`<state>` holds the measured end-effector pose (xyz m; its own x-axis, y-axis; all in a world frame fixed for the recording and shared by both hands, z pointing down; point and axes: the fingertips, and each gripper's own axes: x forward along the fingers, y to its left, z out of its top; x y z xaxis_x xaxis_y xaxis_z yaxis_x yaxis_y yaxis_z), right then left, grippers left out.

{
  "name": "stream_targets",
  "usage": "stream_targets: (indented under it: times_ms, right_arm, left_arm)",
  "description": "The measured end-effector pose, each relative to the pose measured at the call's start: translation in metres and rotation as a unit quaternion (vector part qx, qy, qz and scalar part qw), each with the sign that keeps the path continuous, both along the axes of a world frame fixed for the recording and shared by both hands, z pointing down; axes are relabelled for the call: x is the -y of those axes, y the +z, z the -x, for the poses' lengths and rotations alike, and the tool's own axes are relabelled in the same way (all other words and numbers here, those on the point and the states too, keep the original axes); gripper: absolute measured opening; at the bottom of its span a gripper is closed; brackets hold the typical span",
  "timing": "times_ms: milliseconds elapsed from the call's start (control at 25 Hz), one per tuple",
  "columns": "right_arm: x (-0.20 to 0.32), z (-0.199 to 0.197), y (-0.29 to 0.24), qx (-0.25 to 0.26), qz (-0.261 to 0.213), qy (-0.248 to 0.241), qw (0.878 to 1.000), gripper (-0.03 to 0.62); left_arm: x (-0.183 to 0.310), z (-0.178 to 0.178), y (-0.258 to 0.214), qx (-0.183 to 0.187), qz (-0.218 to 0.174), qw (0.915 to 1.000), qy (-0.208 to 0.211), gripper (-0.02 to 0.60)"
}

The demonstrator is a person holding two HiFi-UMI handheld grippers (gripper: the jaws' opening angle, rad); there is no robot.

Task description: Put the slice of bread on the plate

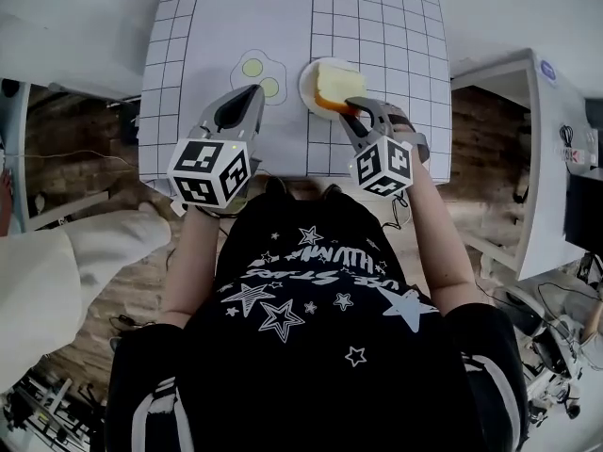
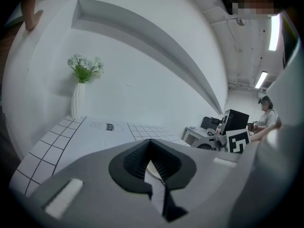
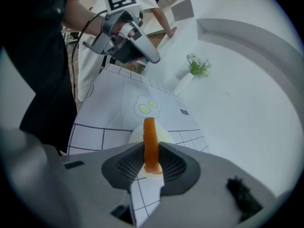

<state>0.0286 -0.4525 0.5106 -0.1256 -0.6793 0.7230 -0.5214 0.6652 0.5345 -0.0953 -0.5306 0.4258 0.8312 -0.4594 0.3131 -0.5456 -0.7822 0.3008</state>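
Observation:
The slice of bread (image 1: 339, 85), pale with an orange crust, is over the white plate (image 1: 309, 88) on the gridded mat. My right gripper (image 1: 353, 111) is shut on its near edge. In the right gripper view the bread (image 3: 150, 144) stands on edge between the pads, with the plate (image 3: 165, 136) just below; I cannot tell whether they touch. My left gripper (image 1: 252, 92) hovers left of the plate with its jaws together and nothing in them; its own view shows the closed tips (image 2: 154, 167).
A fried-egg print (image 1: 261, 69) lies on the mat between the left gripper and the plate. A white vase of flowers (image 2: 78, 99) stands at the mat's far corner. A person in white (image 1: 57, 262) is at the left, a white cabinet (image 1: 528, 158) at the right.

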Motion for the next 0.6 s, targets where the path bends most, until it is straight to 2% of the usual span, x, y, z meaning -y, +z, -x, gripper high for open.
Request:
stream_targets:
  times_ms: [120, 360, 600]
  right_arm:
    - [-0.008, 0.005, 0.011, -0.024, 0.003, -0.003, 1.000, 0.097]
    - [-0.018, 0.013, 0.031, -0.039, 0.012, -0.008, 0.999, 0.104]
    - [-0.024, 0.012, 0.049, -0.063, 0.019, -0.011, 0.998, 0.110]
  left_arm:
    - [-0.002, 0.000, 0.004, 0.000, 0.003, 0.9999, 0.016, 0.009]
    - [-0.007, -0.001, 0.012, 0.008, 0.006, 0.9994, 0.032, 0.009]
    - [-0.006, 0.003, 0.017, 0.014, 0.008, 0.9993, 0.033, 0.009]
